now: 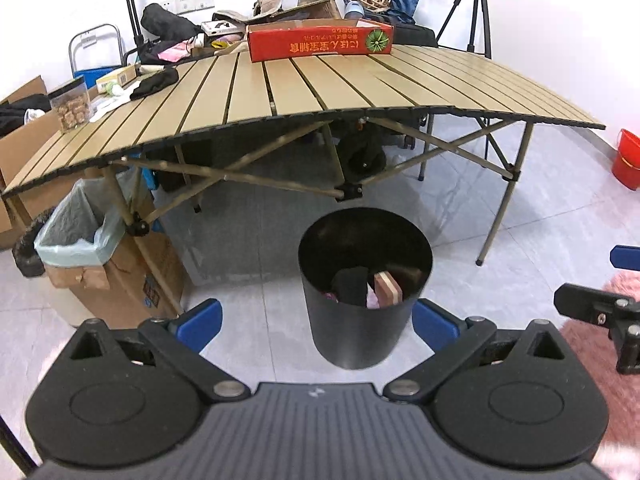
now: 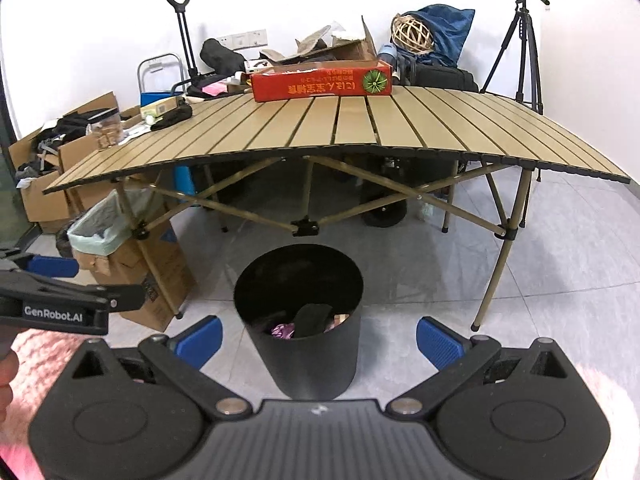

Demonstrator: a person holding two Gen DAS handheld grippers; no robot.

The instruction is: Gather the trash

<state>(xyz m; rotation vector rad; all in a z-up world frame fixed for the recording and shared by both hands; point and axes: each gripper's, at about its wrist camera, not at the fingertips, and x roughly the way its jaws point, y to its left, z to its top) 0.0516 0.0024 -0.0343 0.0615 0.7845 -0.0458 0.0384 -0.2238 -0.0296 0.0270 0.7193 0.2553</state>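
Trash bin (image 1: 362,292) stands on grey tiles before slatted table (image 1: 304,92); both tools (image 1: 316,322) (image 2: 318,338) spread, empty.

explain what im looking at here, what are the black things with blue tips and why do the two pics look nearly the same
These are two handheld grippers, one in each of a person's hands, each carrying a wide-angle camera that looks out along its fingers. One picture comes from the left gripper, the other from the right gripper, so both show the same scene from slightly different sides. The blue tips are the finger pads. Both grippers are open and hold nothing.

Ahead, on the floor, stands a black bin with trash already inside. Behind it is a slatted folding table with a red box, a black cloth and a clear jar on it. To the left stands a cardboard box with a bag liner.
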